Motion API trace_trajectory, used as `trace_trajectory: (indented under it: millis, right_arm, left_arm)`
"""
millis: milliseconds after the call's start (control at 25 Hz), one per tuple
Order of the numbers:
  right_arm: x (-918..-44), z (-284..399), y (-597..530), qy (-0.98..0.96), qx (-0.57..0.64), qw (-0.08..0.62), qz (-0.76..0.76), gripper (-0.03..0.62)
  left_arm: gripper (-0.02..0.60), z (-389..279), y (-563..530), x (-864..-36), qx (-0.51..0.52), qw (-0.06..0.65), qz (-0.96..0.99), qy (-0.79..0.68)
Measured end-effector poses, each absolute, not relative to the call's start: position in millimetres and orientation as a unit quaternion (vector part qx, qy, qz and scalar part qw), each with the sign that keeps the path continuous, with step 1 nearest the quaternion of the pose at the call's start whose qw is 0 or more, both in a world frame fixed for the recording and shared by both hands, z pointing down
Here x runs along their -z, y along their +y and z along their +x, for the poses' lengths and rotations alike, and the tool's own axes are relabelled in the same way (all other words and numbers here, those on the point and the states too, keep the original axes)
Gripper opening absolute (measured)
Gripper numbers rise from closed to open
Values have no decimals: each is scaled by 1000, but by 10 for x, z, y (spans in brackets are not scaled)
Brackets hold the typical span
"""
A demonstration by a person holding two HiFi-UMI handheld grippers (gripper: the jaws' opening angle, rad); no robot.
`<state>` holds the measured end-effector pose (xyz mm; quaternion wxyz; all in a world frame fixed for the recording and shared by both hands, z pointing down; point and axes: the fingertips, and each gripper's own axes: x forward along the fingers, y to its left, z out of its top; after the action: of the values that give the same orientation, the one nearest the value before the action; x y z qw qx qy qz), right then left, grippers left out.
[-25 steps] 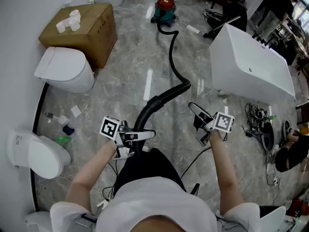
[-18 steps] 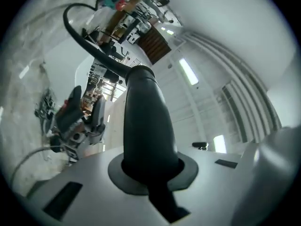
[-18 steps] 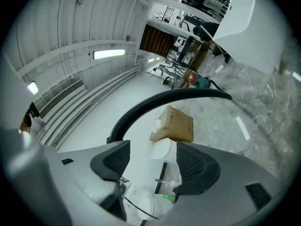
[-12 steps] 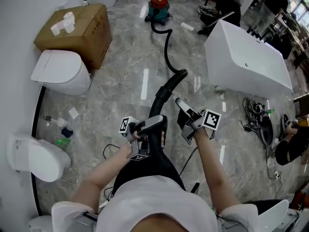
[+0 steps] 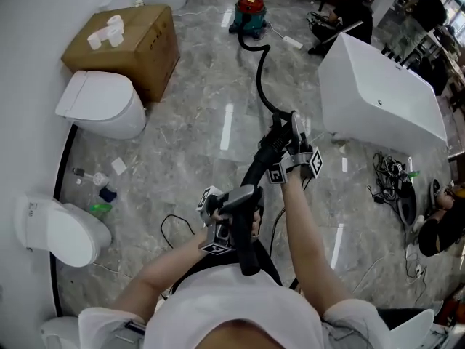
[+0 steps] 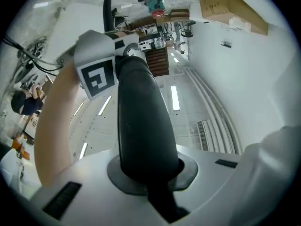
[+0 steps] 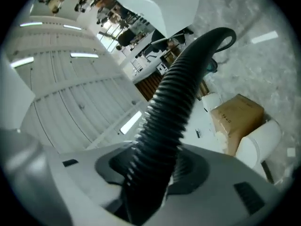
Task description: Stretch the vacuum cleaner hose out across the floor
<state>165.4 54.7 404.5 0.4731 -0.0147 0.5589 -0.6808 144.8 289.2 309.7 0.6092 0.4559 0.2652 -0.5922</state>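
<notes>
marble floor [image 5: 182, 144] | left gripper [image 5: 232, 203] clamped on hose [image 5: 259, 78] smooth end | right gripper [image 5: 292, 145] pinching ribbed section | vacuum cleaner [image 5: 248, 9] far off

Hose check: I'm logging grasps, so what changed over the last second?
The right claw, free beside the ribbed hose a second ago, swung forward and left and closed on it. The left claw, gripping the smooth nozzle end throughout, shifted right and turned it toward the person. The vacuum cleaner, cardboard box and bathtub stayed put.
</notes>
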Motion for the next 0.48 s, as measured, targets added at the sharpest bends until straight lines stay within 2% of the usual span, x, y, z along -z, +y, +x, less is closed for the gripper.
trace_trajectory:
  millis: [40, 120, 200, 320, 400, 480]
  right_arm:
    - [-4010, 1564, 536, 582, 680, 446, -23, 183]
    - [-3951, 1403, 574, 647, 665, 367, -59, 150]
    - [-3893, 1316, 655, 742, 609, 258, -104, 149]
    - [-3840, 1251, 849, 851, 502, 80, -128, 149]
    - [-3722, 1232, 991, 887, 445, 21, -119, 149]
    - [-3691, 1259, 1098, 906, 408, -20, -116, 149]
  left_arm:
    - [29, 1410, 2898, -3110, 596, 607, 455, 264]
    - [29, 1236, 2878, -3155, 611, 598, 449, 262]
    - [60, 1013, 2865, -3231, 614, 592, 460, 248]
    - [185, 816, 2884, -3510, 555, 607, 540, 181]
    - [243, 858, 2928, -3863, 457, 630, 621, 94]
    - [296, 966, 3064, -4345, 307, 632, 712, -10]
